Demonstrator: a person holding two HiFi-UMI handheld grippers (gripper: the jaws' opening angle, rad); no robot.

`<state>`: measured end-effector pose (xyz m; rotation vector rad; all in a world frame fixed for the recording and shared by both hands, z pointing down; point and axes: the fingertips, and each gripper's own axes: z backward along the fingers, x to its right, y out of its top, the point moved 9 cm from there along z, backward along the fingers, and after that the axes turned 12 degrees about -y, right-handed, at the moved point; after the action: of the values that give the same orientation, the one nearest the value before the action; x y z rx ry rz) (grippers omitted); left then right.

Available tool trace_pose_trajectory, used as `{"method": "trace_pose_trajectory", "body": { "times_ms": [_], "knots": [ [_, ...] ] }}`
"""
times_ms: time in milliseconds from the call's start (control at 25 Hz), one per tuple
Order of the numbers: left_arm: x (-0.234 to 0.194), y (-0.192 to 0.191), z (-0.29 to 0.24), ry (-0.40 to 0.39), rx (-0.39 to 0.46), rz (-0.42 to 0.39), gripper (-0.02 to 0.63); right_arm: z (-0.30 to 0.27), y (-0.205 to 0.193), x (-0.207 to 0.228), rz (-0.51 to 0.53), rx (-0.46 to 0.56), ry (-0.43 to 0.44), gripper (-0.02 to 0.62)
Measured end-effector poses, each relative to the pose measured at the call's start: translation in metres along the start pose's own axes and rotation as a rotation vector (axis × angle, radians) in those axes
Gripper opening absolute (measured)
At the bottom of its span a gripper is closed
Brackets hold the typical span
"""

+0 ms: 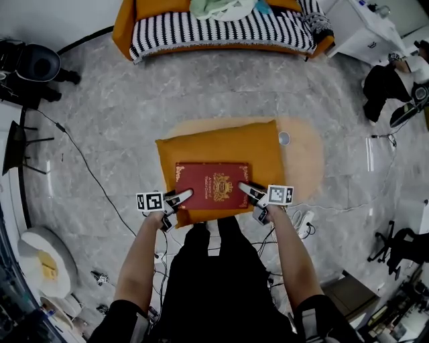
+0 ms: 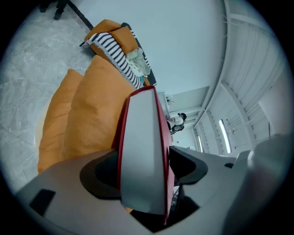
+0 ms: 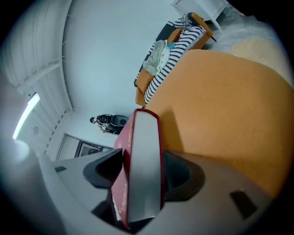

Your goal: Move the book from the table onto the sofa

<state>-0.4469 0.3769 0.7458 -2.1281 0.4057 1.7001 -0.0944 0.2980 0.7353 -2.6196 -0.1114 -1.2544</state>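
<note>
You stand over a low round table (image 1: 305,157) on a grey marble floor, looking steeply down. An orange cushion (image 1: 214,144) covers most of the tabletop, and everything below is placed from it.

Well beyond the cushion's far edge stands the sofa (image 1: 221,30), orange with a black-and-white striped cover. A heap of pale green cloth (image 1: 218,8) lies on its seat, and the rest of the striped seat looks free for the book.

The red book (image 1: 213,182), with a gold crest on its cover, sits face up on the near half of the cushion, its near edge close to the cushion's near edge.

Your left gripper (image 1: 182,195) is at the book's near left corner and your right gripper (image 1: 247,191) at its near right corner. Each gripper view shows the pale block of pages standing between the dark pads, with both pads pressed against the red covers. So each claw is clamped on the book, and stands fairly wide because the book is thick.

Just off the cushion's far right corner a small white cup (image 1: 284,139) stands on bare wood. It is too small here to tell what is in it, if anything.

On progress, the grasp looks made and nothing more. The book appears to rest on the cushion, though from this height you cannot be sure it isn't slightly raised. What is left is the lift, the carry across the open floor and the set-down on the sofa seat beside the cloth.
</note>
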Motion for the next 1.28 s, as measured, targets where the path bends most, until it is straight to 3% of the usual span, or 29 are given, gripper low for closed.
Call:
{"method": "trace_pose_trajectory", "body": {
  "times_ms": [240, 560, 720, 960, 1080, 1160, 1200, 1280],
  "knots": [
    [0.005, 0.004, 0.011, -0.129, 0.028, 0.079, 0.276, 0.005, -0.011, 0.0, -0.068, 0.001, 0.076, 0.278],
    [0.023, -0.009, 0.024, -0.305, 0.074, 0.166, 0.244, 0.029, -0.034, -0.014, -0.088, 0.052, 0.278, 0.289],
    [0.031, -0.022, 0.03, -0.332, 0.078, 0.168, 0.242, 0.038, -0.045, -0.025, -0.052, 0.074, 0.274, 0.337],
    [0.039, -0.047, 0.041, -0.391, 0.059, 0.161, 0.241, 0.049, -0.071, -0.036, -0.059, 0.12, 0.236, 0.337],
    [0.045, -0.06, 0.046, -0.418, 0.011, 0.159, 0.241, 0.053, -0.091, -0.044, -0.057, 0.112, 0.262, 0.337],
    [0.052, -0.068, 0.047, -0.445, -0.024, 0.157, 0.241, 0.056, -0.105, -0.056, -0.058, 0.108, 0.305, 0.328],
    [0.055, -0.071, 0.049, -0.459, -0.037, 0.16, 0.241, 0.059, -0.113, -0.062, -0.059, 0.117, 0.324, 0.277],
    [0.059, -0.078, 0.054, -0.478, -0.058, 0.165, 0.241, 0.065, -0.128, -0.068, -0.08, 0.15, 0.341, 0.264]
  ]
}}
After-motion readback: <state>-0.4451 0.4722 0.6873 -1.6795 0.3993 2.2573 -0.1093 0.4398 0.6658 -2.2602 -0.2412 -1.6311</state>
